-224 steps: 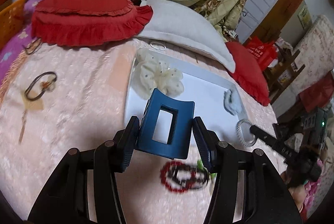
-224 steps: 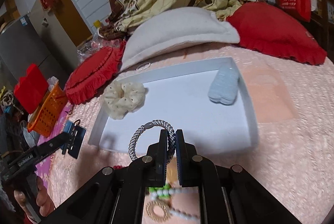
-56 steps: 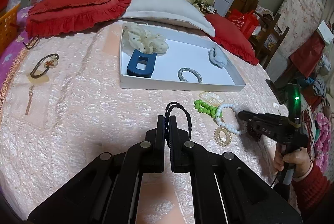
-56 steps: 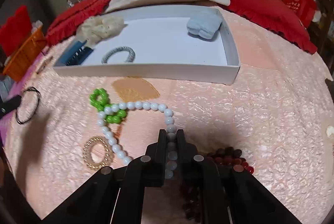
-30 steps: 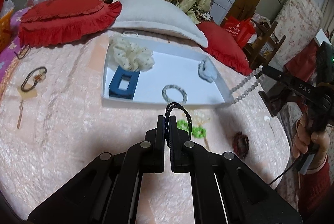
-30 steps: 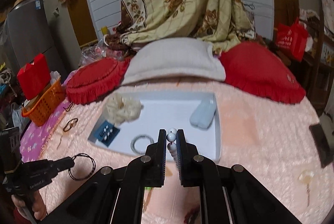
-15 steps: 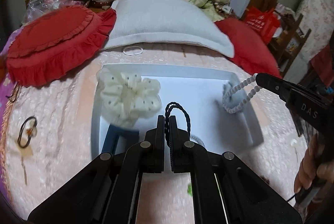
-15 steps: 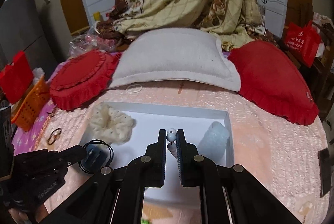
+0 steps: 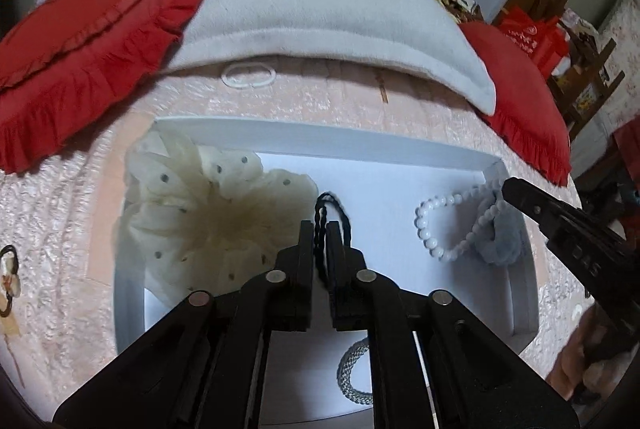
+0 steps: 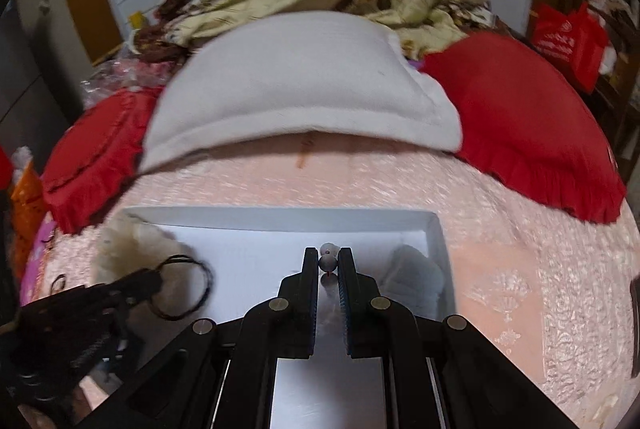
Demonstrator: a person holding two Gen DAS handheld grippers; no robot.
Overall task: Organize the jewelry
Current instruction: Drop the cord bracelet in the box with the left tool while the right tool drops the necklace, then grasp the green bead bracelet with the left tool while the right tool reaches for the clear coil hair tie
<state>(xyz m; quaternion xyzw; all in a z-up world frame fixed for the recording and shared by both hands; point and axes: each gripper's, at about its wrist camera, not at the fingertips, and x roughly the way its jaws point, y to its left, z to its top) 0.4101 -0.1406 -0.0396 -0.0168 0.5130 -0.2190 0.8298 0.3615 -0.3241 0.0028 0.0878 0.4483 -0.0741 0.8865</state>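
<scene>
Both tools now hover over tray (image 9: 520,313), left tool (image 9: 320,229) pinching black cord loop (image 9: 332,207).

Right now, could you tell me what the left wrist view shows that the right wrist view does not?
Only the left wrist view shows the silver braided bracelet lying in the tray and the whole white bead bracelet hanging from the right claw. Only the right wrist view shows the black hair tie as a full loop held by the left claw. Both show the white tray, cream scrunchie and pale blue clip.
</scene>
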